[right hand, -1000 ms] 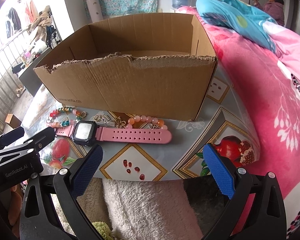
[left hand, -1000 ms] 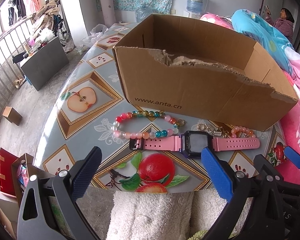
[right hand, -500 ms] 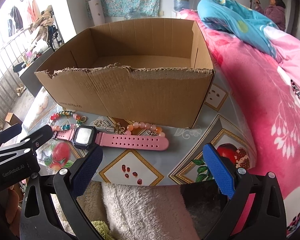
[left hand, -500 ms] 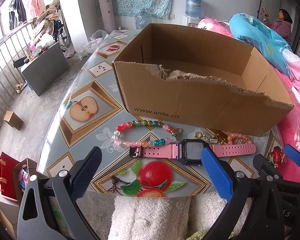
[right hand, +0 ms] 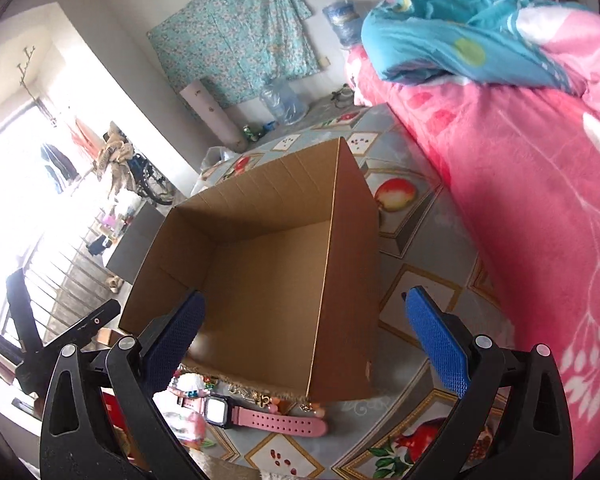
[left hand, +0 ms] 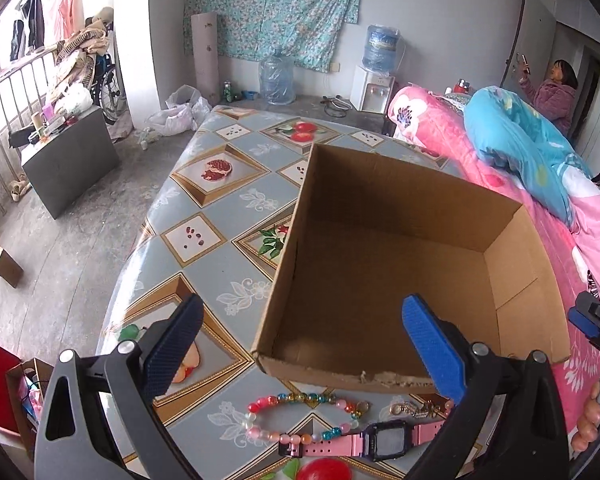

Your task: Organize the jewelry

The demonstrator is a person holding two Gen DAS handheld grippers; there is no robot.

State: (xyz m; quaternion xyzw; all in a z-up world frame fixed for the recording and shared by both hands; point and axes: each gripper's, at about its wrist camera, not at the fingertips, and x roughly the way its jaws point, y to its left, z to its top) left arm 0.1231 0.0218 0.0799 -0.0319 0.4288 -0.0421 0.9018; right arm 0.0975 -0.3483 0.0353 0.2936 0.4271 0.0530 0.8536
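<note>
Underfoot of both cameras, a table (left hand: 228, 276) under a glossy cloth printed with fruit tiles. Nearest on it, a pink digital watch (left hand: 384, 438) lying flat, strap stretched out sideways, with a multicoloured bead bracelet (left hand: 300, 412) just beyond its left half and what looks like a small gold charm piece (left hand: 410, 409) to the right, too small to name surely. Directly behind these, an open cardboard box (left hand: 380, 280) with a ragged torn near edge, its bare floor showing. Right of the table, a pink floral quilt (right hand: 520, 220) with a blue one (left hand: 524, 152) heaped on top. Farther back, grey concrete floor, a grey cabinet (left hand: 70, 164), water jugs, a dispenser, and a floral sheet (left hand: 276, 8) pinned to the wall; a woman in purple (left hand: 556, 96) by the far door.

Left gripper (left hand: 300, 344) spread wide, holding nothing, poised above the box's near wall with watch and bracelet lying below and between its fingers. Right gripper (right hand: 304, 344) likewise wide apart and empty, over the box's right corner, watch lying low and left of centre.
</note>
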